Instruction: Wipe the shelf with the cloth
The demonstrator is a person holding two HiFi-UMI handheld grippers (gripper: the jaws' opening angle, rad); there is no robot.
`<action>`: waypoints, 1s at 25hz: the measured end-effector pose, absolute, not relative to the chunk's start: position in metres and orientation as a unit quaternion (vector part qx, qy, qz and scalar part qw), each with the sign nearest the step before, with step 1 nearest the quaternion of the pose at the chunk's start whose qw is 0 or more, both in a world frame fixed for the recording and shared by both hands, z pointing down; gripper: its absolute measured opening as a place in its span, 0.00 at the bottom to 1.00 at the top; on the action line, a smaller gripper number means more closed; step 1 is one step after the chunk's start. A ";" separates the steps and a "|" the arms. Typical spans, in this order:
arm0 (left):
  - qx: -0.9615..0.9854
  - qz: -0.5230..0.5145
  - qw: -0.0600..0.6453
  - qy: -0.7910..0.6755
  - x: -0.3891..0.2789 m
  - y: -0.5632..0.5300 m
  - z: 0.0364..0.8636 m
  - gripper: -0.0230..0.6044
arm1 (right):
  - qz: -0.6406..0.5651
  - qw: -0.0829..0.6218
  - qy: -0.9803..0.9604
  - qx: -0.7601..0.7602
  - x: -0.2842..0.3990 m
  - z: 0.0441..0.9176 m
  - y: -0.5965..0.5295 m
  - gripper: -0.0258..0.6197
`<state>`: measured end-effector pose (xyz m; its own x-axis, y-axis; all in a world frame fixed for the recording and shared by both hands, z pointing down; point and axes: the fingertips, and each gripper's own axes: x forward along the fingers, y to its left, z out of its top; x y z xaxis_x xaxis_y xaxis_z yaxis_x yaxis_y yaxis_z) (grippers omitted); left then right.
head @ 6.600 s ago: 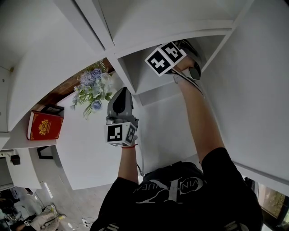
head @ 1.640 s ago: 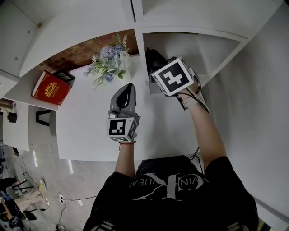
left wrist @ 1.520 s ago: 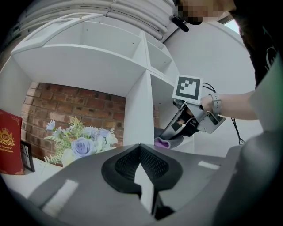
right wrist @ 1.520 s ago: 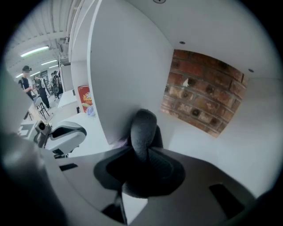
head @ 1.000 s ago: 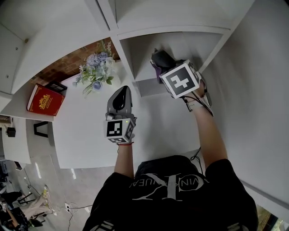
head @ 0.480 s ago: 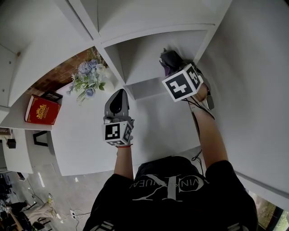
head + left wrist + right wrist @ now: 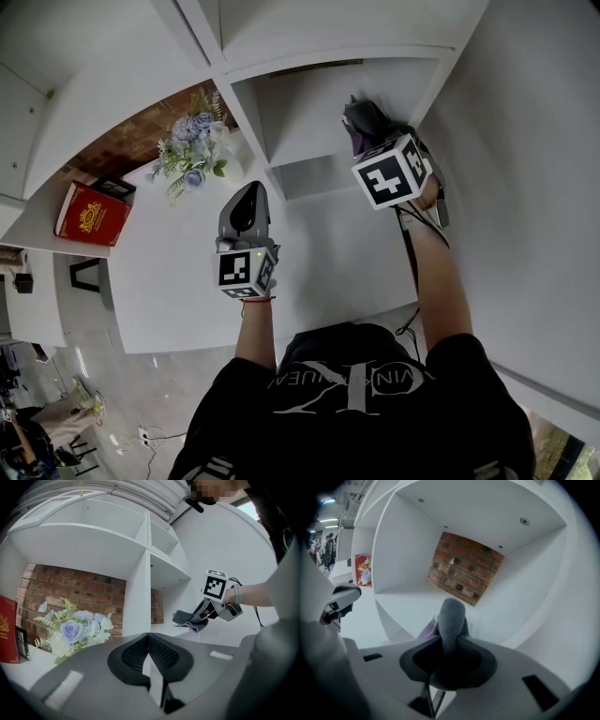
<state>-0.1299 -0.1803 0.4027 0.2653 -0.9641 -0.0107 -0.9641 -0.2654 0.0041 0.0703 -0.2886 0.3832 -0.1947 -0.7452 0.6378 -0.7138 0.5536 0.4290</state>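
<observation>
**Right gripper clamped on cloth inside shelf; left gripper closed and empty**

Right gripper (image 7: 375,141): jaws closed tight on the grey cloth (image 7: 361,120); the cloth bunches up ahead of the jaw tips, with a purple fold showing at the gripper's left; it lies inside the white shelf (image 7: 300,122), close to the side wall on the gripper's right; contact with the shelf floor cannot be confirmed. Left gripper (image 7: 247,199): jaws pressed together, nothing between them; outside the shelf, left of the right gripper; flowers (image 7: 192,152) ahead and to its left; red book (image 7: 92,214) further left.
</observation>
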 end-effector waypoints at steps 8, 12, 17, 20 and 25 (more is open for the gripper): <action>-0.782 0.008 0.007 0.624 -0.145 -0.159 0.399 0.06 | -0.014 0.302 -0.827 0.473 0.066 0.362 -0.271 0.18; -0.783 0.008 0.004 0.622 -0.141 -0.145 0.395 0.06 | -0.021 0.262 -0.845 0.466 0.064 0.352 -0.253 0.18; -0.784 0.006 0.002 0.621 -0.136 -0.129 0.393 0.06 | -0.027 0.225 -0.863 0.452 0.065 0.346 -0.231 0.18; -0.783 0.009 0.001 0.623 -0.135 -0.119 0.390 0.06 | -0.025 0.209 -0.869 0.448 0.068 0.343 -0.218 0.18; -0.780 0.011 0.001 0.626 -0.132 -0.101 0.389 0.06 | -0.029 0.187 -0.875 0.446 0.074 0.338 -0.199 0.18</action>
<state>-0.1324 -0.1013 0.3890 0.2163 -0.9761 -0.0190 -0.9762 -0.2165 0.0117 0.0741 -0.1989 0.3376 -0.5314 -0.7919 0.3009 -0.7699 0.5996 0.2185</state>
